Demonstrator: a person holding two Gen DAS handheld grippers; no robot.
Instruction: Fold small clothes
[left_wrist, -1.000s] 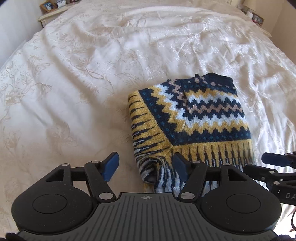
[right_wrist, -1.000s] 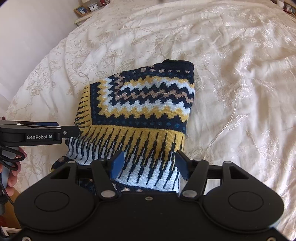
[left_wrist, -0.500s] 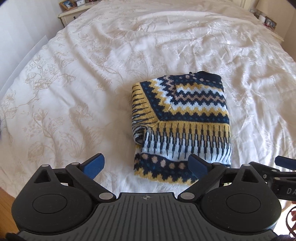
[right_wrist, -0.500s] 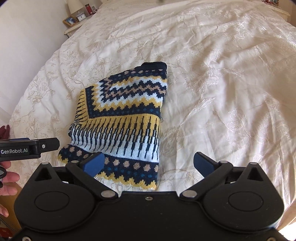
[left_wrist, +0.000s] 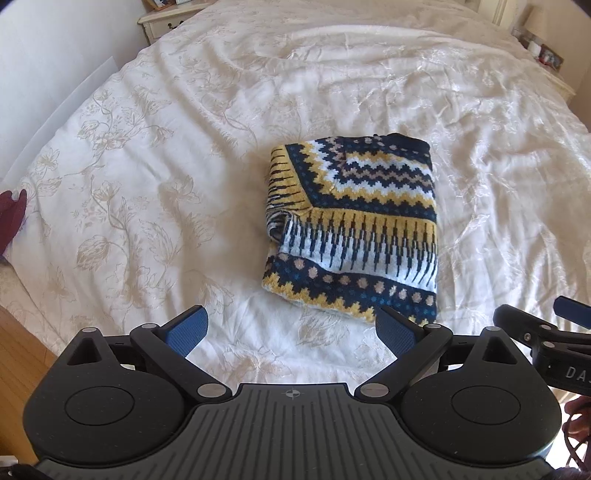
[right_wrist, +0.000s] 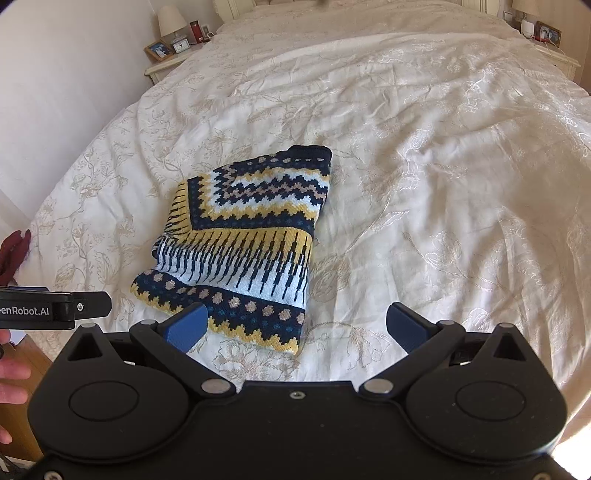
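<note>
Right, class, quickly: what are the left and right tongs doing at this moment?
Left tongs: open, holding nothing.
Right tongs: open, holding nothing; the folded navy, yellow and white knitted jumper lies free.

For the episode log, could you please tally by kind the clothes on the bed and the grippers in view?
Folded patterned sweater: 1
Dark red garment at the bed's left edge, mostly out of frame: 1
Grippers, both open and empty: 2 (left gripper, right gripper)
Total: 4
</note>
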